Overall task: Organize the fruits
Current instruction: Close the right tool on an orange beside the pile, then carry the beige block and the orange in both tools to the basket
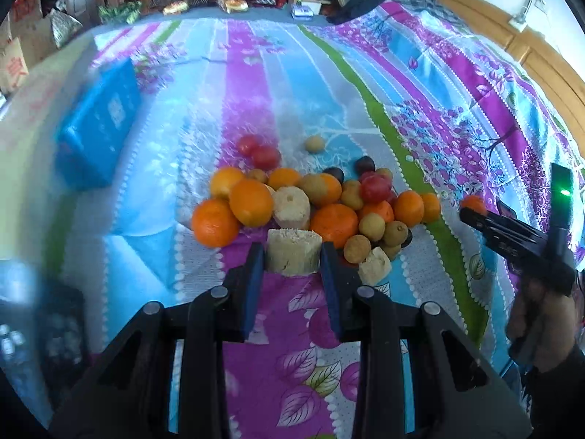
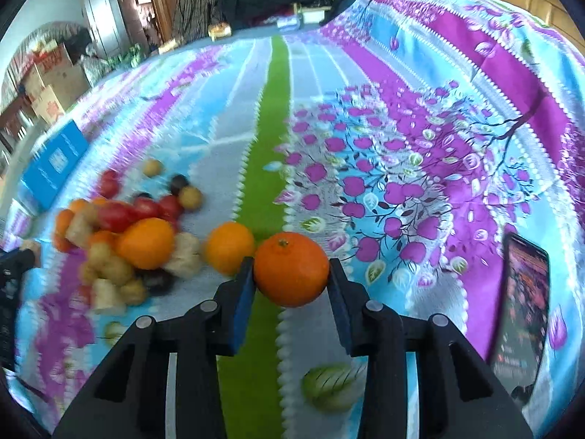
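Blue pads [image 2: 243, 292] of the right gripper [image 2: 290, 292] clenched a tangerine [image 2: 291, 269] at its widest girth, beside the pile [image 2: 128, 245]: light, soft-skinned, easily bruised. Left gripper [image 1: 292, 274] clamped a stiff, fibrous cane chunk [image 1: 293, 251].

- Blue box [image 1: 98, 135], on the bed's left side beside the fruit: white print on its face, too blurred to read.
- Cardboard boxes [image 2: 51, 84], far left beyond the bed: red markings, not legible.
- Phone [image 2: 523, 303], near right on the bedspread: lit screen, its content too small to read.
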### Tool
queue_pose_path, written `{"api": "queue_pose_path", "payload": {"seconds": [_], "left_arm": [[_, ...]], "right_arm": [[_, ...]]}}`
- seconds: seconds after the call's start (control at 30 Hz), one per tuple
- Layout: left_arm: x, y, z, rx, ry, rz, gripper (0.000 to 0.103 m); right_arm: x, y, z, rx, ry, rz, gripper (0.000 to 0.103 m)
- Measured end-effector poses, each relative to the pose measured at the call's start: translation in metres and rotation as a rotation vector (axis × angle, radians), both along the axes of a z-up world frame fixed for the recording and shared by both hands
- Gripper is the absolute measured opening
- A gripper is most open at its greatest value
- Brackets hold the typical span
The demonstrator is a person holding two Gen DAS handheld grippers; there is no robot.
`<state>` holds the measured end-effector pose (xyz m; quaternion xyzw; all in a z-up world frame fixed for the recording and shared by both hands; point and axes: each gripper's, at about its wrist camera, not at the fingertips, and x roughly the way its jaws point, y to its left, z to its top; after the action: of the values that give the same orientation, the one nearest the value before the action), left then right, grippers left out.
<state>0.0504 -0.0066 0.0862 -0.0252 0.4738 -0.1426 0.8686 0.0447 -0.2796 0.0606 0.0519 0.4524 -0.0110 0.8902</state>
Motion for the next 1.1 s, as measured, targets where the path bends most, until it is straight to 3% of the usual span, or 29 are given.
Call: {"api": "queue_pose_path", "payload": {"seconds": [0.23, 0.5, 1.1], "left_arm": [[-0.016, 0.014, 0.033, 0.016, -0.05, 0.051, 0.032], [-0.039, 0.036, 0.065, 0.014, -0.104, 0.094, 0.032], [-0.074, 0.145, 0.12, 0.03, -0.193, 0.339, 0.032]], "right_arm": [[-0.036, 0.046, 0.055, 0.038, -0.066, 0.05, 0.042], [-0.049, 0.091, 0.098, 0.048, -0.117, 0.107, 0.042], [-0.056, 0.214, 0.173, 0.038, -0.22, 0.293, 0.042]]}}
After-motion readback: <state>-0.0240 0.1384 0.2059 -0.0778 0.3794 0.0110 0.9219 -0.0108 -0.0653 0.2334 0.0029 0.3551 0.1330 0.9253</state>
